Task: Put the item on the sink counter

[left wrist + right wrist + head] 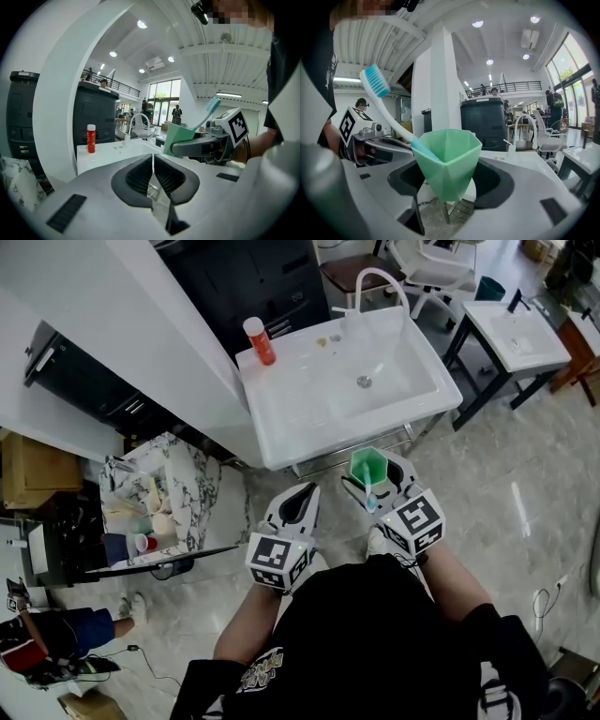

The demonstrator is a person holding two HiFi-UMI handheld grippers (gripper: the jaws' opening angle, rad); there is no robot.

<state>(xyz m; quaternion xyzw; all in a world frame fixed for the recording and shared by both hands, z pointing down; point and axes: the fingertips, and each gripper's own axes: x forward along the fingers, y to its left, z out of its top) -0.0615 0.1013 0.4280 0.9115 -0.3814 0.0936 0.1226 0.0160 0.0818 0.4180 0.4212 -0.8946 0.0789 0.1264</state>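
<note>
Item: green cup (367,468), faceted plastic, upright, holding a white-handled toothbrush (392,117) whose blue bristle head leans out toward 10 o'clock in the right gripper view. Location: carried in the air above the floor (525,484), just short of the front edge of the sink counter (291,423), which lies at 12 o'clock from the person. Holder: right gripper (371,476), jaws set wide and pinching the cup's lower body from either side. Left gripper (298,505): beside it at 9 o'clock, jaws pressed together with nothing between them. Counter contents: red bottle (260,340) near the back corner at 10 o'clock, faucet (380,282) at 1 o'clock, basin (398,371) taking the right half, flat white surface on the left half. Step in hand, as judged: the carry, with the cup gripped and not yet set down. Next move calls for a reach toward 12 o'clock, lifted above the counter rim and kept level so the toothbrush does not tip out; then lowering onto the flat area at 9 o'clock of the basin, apart from the red bottle; jaws to spread only once the base sits flat.
</note>
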